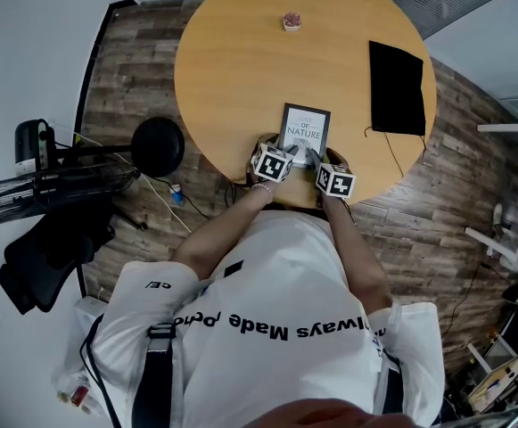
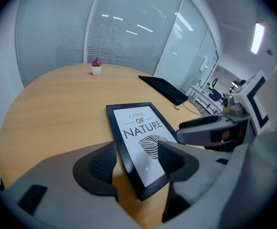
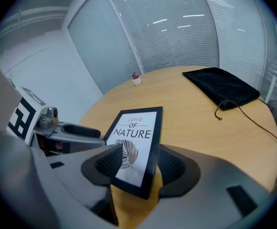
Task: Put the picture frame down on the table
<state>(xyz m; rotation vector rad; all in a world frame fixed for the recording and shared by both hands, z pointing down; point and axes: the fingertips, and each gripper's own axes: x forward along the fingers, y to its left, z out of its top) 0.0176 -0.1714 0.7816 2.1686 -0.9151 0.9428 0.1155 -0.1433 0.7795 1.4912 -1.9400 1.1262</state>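
At the table's (image 1: 241, 69) six o'clock edge, the left gripper (image 2: 136, 157) has its jaws apart around the near left corner of the picture frame (image 1: 305, 134), with bare wood showing beside the left pad. The right gripper (image 3: 136, 163) straddles the near right corner, jaws apart too. The frame lies face up on the wood. A black cloth (image 1: 396, 87) lies at two o'clock and a small potted plant (image 1: 291, 21) stands at twelve.
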